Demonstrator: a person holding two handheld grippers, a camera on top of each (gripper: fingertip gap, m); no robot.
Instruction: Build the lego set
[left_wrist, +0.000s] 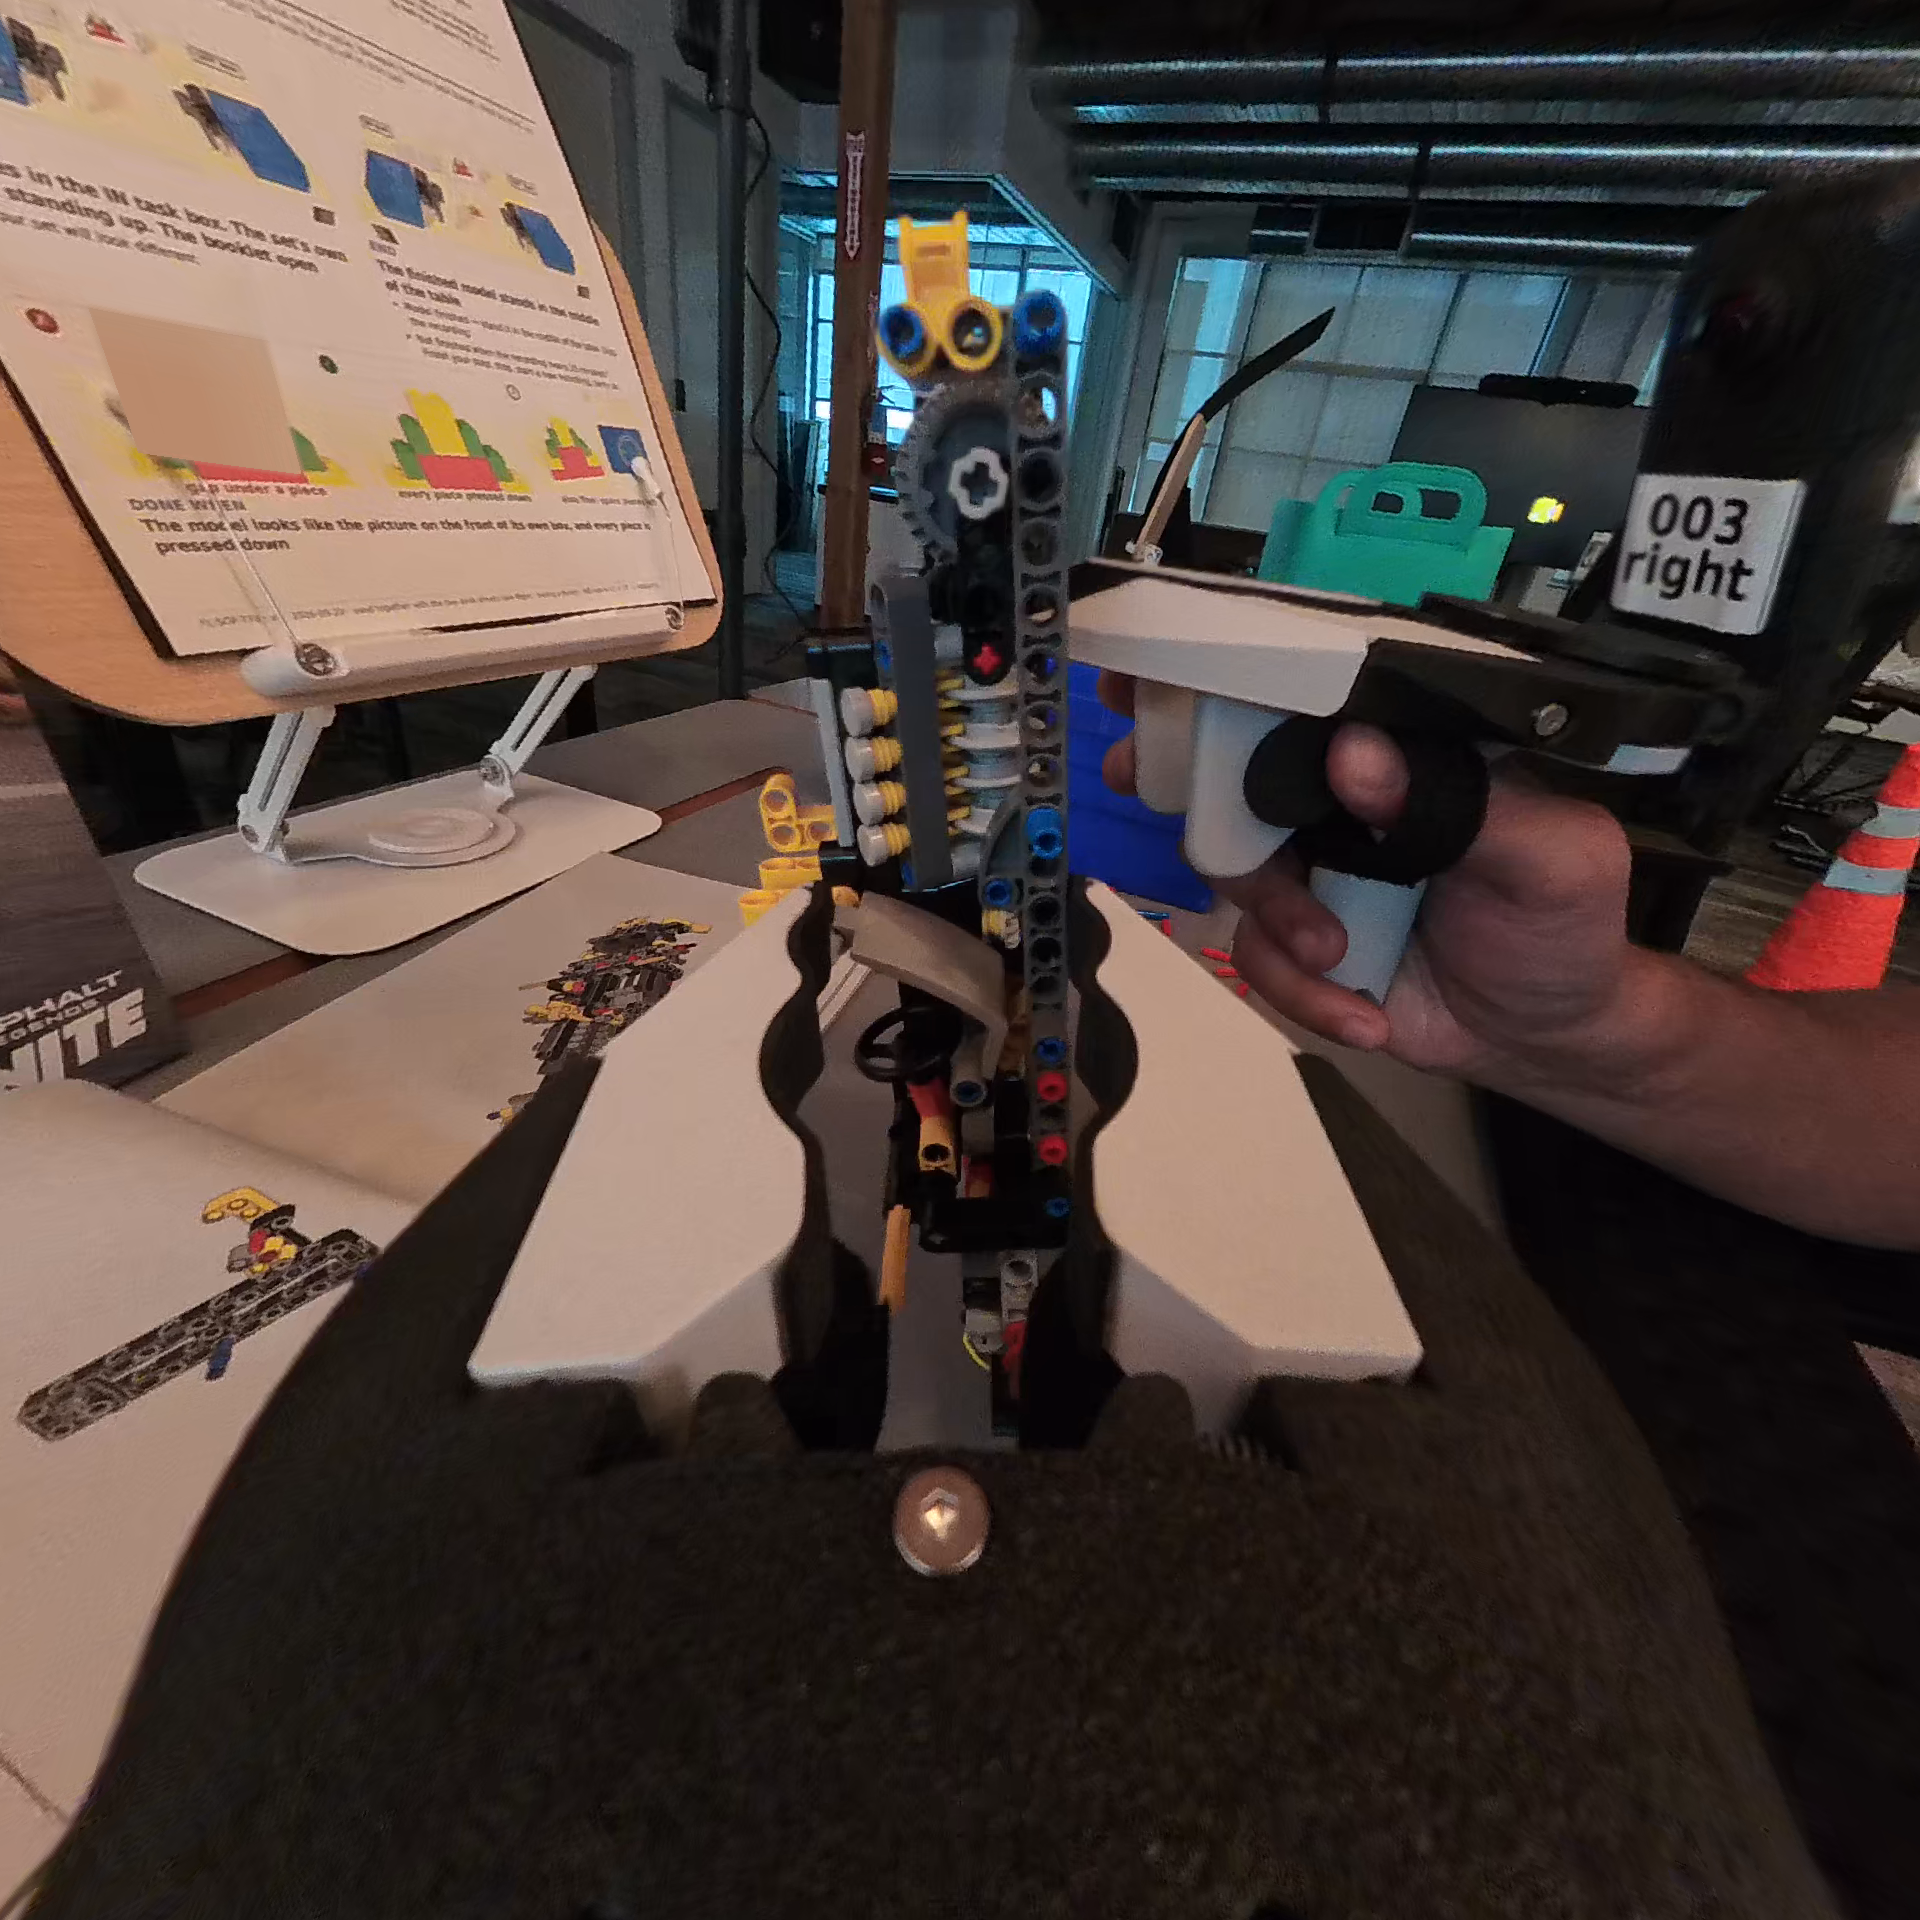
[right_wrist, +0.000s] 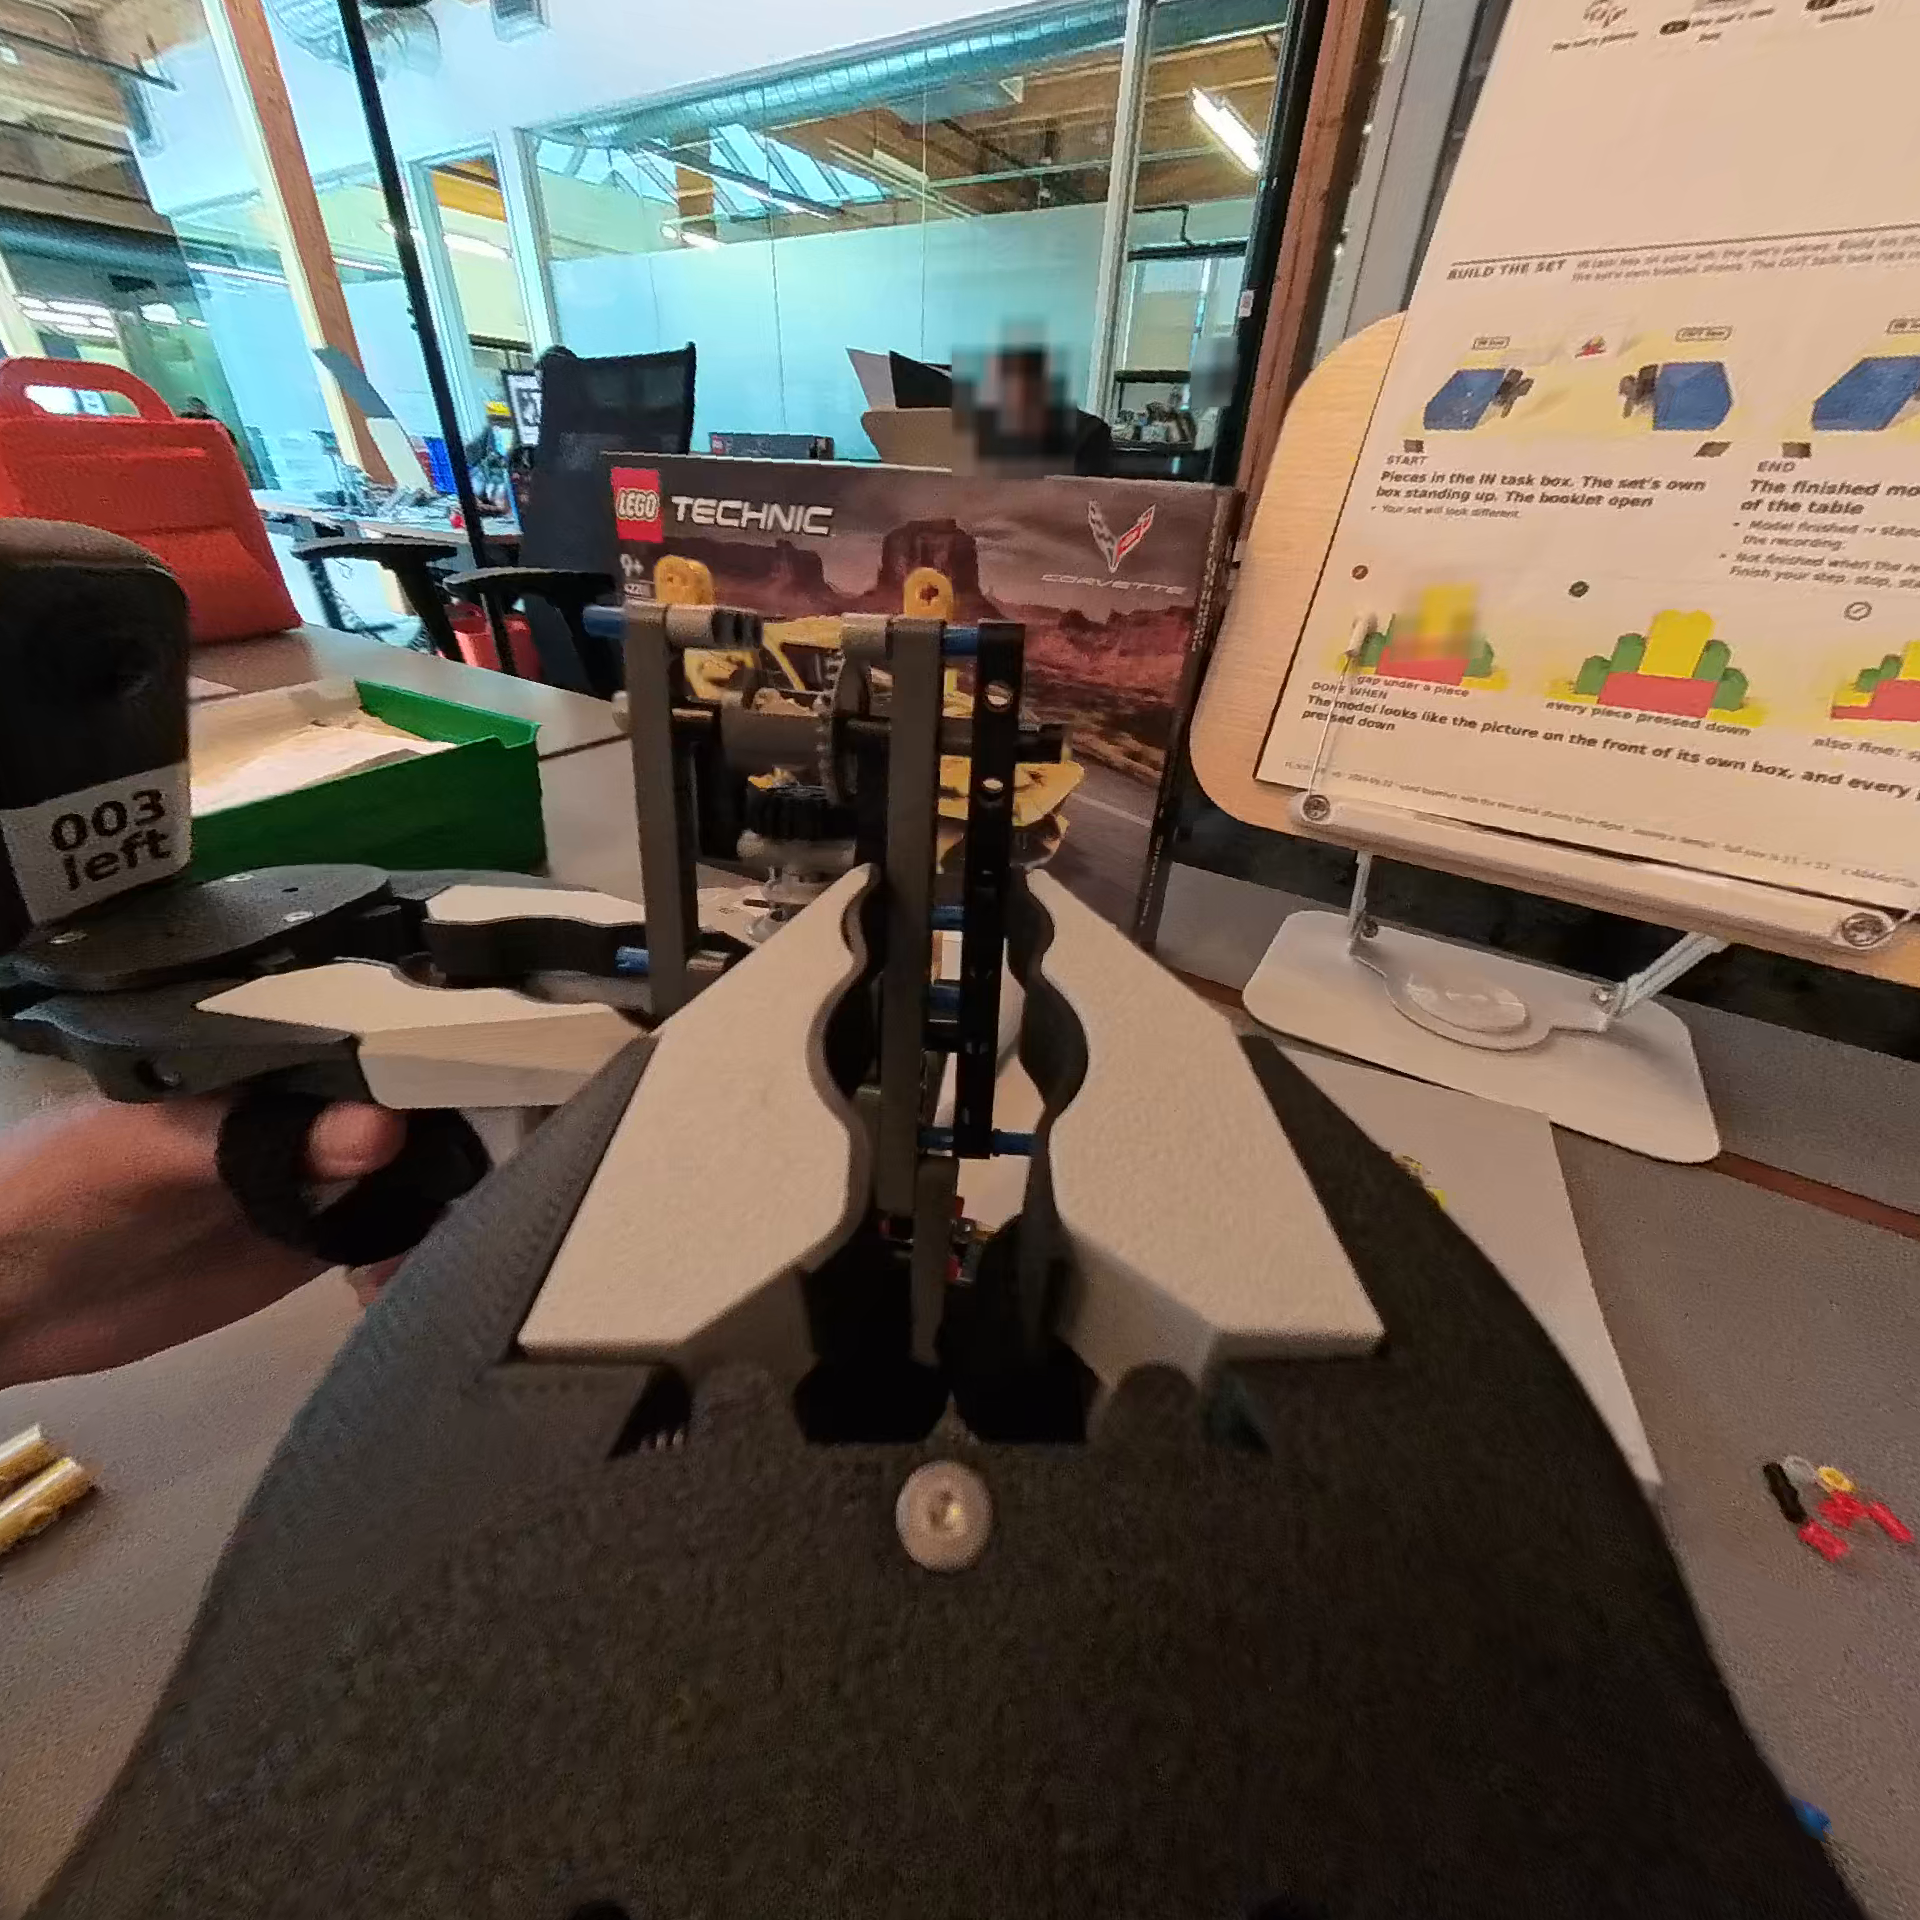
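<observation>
Grey bench (right_wrist: 1766, 1351) carries the clutter around my work, and scanning from the left I see an open instruction booklet (left_wrist: 312, 1195), then a paper sheet on a white stand (left_wrist: 395, 831), then the half-built model (left_wrist: 987, 727) held upright in the middle. I judge the build is partly done: a long frame of grey beams, a gear, yellow-tipped pins and blue and red pegs is already together, yet loose yellow parts (left_wrist: 790, 831) lie behind it and small red and black pins (right_wrist: 1829, 1507) wait on the bench at my right, so much remains before it matches the set box (right_wrist: 914, 644) standing behind.

My left gripper (left_wrist: 945, 1122) points forward and level, its white fingers (left_wrist: 675, 1143) closed in on the lower end of the model. My right gripper (right_wrist: 940, 1091) comes in from the right side, roughly crosswise to the left one, with a hand (left_wrist: 1455, 914) wrapped around its handle and one finger through the trigger loop. Its fingers (right_wrist: 727, 1122) pinch a grey upright and a black beam of the same model, narrow but not fully shut. Both tools hold it above the bench.
</observation>
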